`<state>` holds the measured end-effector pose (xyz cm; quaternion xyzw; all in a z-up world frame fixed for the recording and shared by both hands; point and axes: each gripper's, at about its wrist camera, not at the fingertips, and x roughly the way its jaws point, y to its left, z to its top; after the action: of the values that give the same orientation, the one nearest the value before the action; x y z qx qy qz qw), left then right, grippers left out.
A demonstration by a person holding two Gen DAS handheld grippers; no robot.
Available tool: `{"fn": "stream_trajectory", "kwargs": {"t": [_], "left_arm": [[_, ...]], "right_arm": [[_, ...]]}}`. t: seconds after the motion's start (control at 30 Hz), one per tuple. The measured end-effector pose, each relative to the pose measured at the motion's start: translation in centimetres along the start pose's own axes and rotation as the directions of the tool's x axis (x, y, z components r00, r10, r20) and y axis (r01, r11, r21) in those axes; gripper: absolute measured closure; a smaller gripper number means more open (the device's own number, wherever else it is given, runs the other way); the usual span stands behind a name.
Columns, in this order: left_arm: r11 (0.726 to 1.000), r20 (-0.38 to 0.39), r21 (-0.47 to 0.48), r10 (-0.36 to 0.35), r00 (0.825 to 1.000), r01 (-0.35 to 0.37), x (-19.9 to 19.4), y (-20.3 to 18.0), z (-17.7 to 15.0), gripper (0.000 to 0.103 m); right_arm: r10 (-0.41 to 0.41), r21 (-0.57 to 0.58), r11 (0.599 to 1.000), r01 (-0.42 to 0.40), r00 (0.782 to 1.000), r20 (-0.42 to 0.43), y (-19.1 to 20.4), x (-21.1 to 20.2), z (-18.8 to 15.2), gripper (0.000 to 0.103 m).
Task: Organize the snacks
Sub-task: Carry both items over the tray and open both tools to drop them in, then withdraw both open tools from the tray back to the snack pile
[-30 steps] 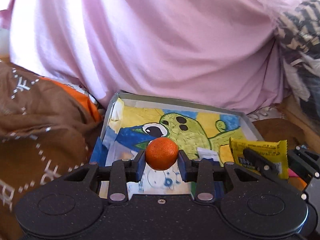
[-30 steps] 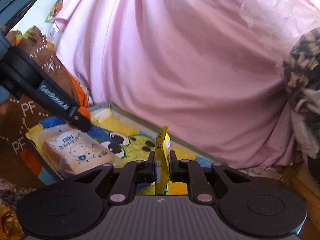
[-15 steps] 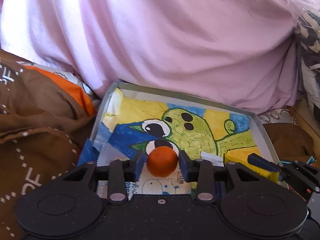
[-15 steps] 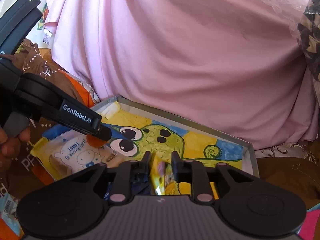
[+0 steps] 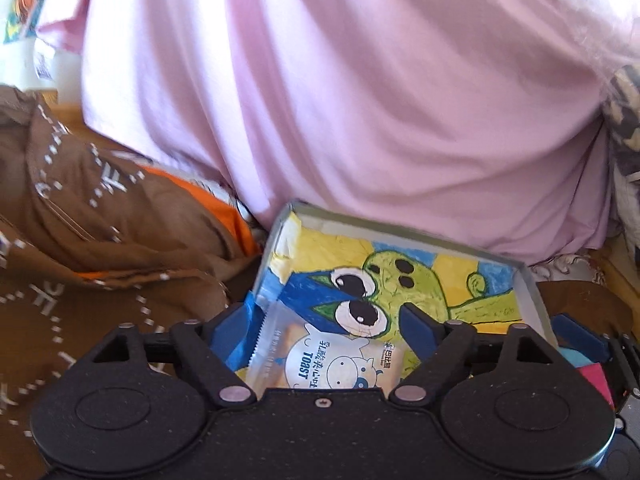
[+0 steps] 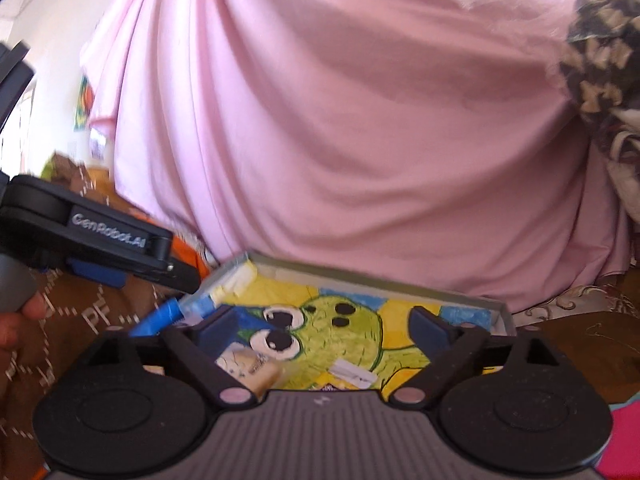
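A shallow grey box (image 5: 400, 233) lined with a green cartoon drawing lies in front of both grippers. A clear toast packet (image 5: 332, 360) with a cow print rests in its near-left corner, directly under my left gripper (image 5: 326, 320), which stands open with nothing between its blue pads. In the right wrist view the same box (image 6: 360, 274) shows, and my right gripper (image 6: 322, 332) is open and empty above it. The toast packet (image 6: 248, 364) lies near its left finger. A white wrapper end (image 6: 352, 372) sticks out below. No orange fruit or yellow packet shows.
Pink fabric (image 5: 360, 100) rises just behind the box. Brown patterned cloth (image 5: 100, 248) with an orange edge lies to the left. A pink and teal item (image 5: 592, 372) sits at the right. A hand (image 6: 20, 312) holds the left gripper's handle.
The left gripper opened and the orange fruit left its jaws. The right gripper opened and let go of the yellow packet. Both now hover over the box.
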<state>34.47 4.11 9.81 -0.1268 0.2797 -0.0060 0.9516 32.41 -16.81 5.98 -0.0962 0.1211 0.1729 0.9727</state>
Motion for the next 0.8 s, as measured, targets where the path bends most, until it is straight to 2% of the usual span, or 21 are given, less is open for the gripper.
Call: {"fn": "stream_trajectory", "kwargs": {"t": [0.17,0.33,0.5,0.67,0.8], "left_arm": [[0.999,0.077,0.028,0.017,0.997,-0.019,-3.6,0.0,0.0,0.007],[0.999,0.138,0.053,-0.004,0.99,-0.004,-7.0,0.0,-1.4,0.006],[0.997,0.199,0.073,-0.016,0.98,0.001,-10.2,0.2,-4.0,0.003],[0.992,0.221,0.126,-0.023,0.975,-0.005,-13.2,0.2,-7.8,0.002],[0.989,0.209,0.149,-0.031,0.977,-0.001,-14.9,0.5,-10.9,0.002]], "right_arm": [[-0.015,0.011,1.0,0.014,0.998,0.069,0.2,-3.6,0.6,0.0],[-0.046,0.022,0.999,0.044,0.994,0.103,1.0,-7.3,0.7,0.0],[-0.077,0.01,0.997,0.076,0.988,0.131,2.7,-11.4,-0.6,0.0],[-0.076,0.033,0.997,0.072,0.992,0.105,3.9,-15.3,-2.2,0.0],[-0.09,0.024,0.996,0.088,0.994,0.069,4.5,-17.8,-3.5,0.0]]}}
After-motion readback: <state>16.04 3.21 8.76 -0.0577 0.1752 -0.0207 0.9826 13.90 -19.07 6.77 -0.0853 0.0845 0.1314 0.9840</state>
